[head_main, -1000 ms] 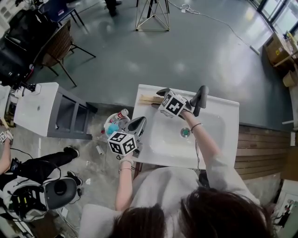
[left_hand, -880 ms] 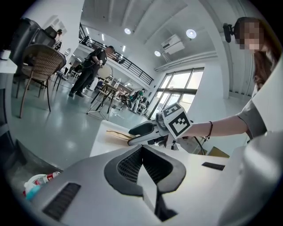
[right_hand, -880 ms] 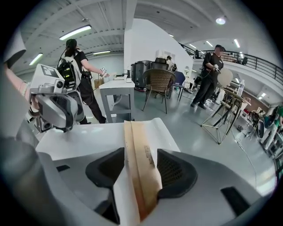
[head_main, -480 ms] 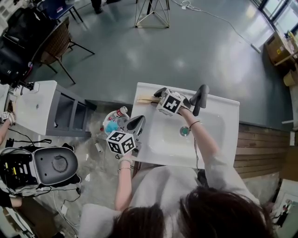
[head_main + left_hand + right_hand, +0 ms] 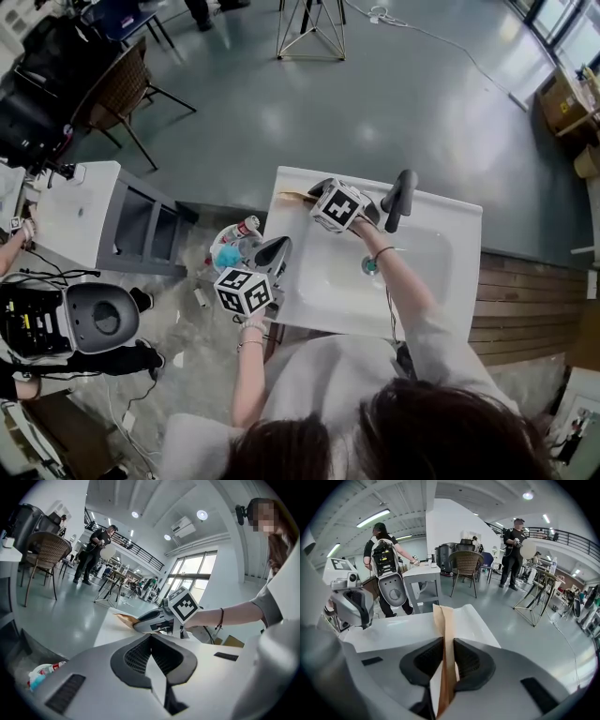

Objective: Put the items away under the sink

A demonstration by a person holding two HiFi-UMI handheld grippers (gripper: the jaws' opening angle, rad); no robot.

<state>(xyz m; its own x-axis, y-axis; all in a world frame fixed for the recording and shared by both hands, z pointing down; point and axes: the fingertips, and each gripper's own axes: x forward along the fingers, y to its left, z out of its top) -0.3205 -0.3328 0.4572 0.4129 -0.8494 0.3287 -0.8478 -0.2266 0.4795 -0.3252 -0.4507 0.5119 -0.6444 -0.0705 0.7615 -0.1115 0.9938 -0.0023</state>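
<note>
Over the last second the right hand-held gripper (image 5: pixel 315 191) has kept its place at the back left corner of the sink worktop (image 5: pixel 441 225). Its jaws have just been closing and now pinch the flat brown paper bag (image 5: pixel 442 620) lying there. The left hand-held gripper (image 5: pixel 279 247) hovers beside the sink's left edge, jaws together and empty.

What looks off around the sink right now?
Nothing spilled or broken. The right gripper has just been closing its fingers on a flat brown paper packet, now pinched edge-on above the sink top's back left corner. Oddest: a container of toiletries sits on the floor left of the sink, a small white item loose beside it.
</note>
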